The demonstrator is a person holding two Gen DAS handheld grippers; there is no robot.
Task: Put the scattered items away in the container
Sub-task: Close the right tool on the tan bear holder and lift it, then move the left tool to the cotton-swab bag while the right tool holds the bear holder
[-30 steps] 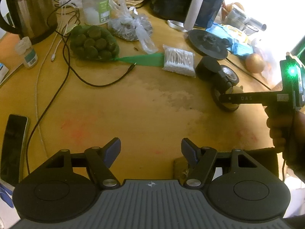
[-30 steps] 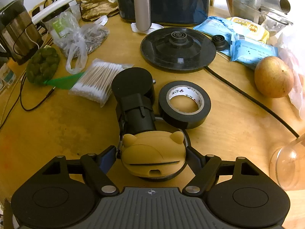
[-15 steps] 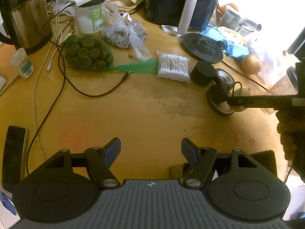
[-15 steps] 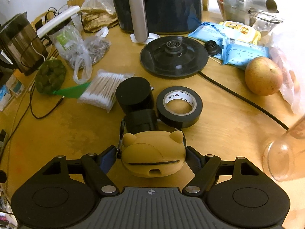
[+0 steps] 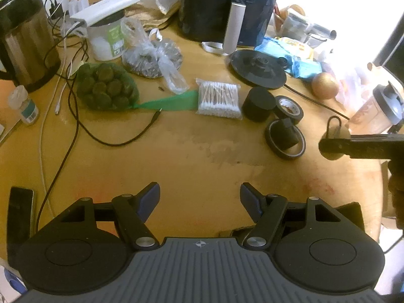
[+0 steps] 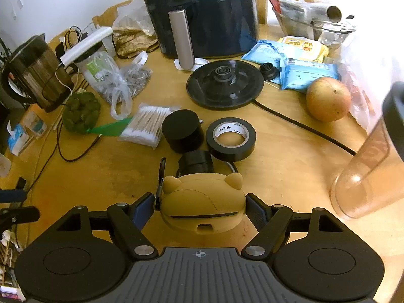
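My right gripper (image 6: 199,202) is shut on a yellow bear-shaped case (image 6: 202,194) and holds it clear of the wooden table (image 6: 277,166), its clip hanging at the left. In the left wrist view that case (image 5: 341,133) shows at the far right, between the right gripper's fingers (image 5: 358,146). Beyond it lie a black block (image 6: 197,162) inside a thin tape ring (image 5: 285,139), a black tape roll (image 6: 231,139), a black cylinder (image 6: 182,130) and a pack of cotton swabs (image 6: 147,123). My left gripper (image 5: 200,192) is open and empty above bare wood.
At the back stand an air fryer (image 6: 202,12), a kettle (image 6: 38,70) and its round base (image 6: 224,83). On the right are a yellow fruit (image 6: 328,98) and a clear cup (image 6: 366,181); on the left are a green net bag (image 5: 106,85), cables (image 5: 75,126) and a phone (image 5: 20,212).
My right gripper has risen and drawn back with the yellow case, off the black block and tape ring, which stay on the table. The left gripper has barely shifted.
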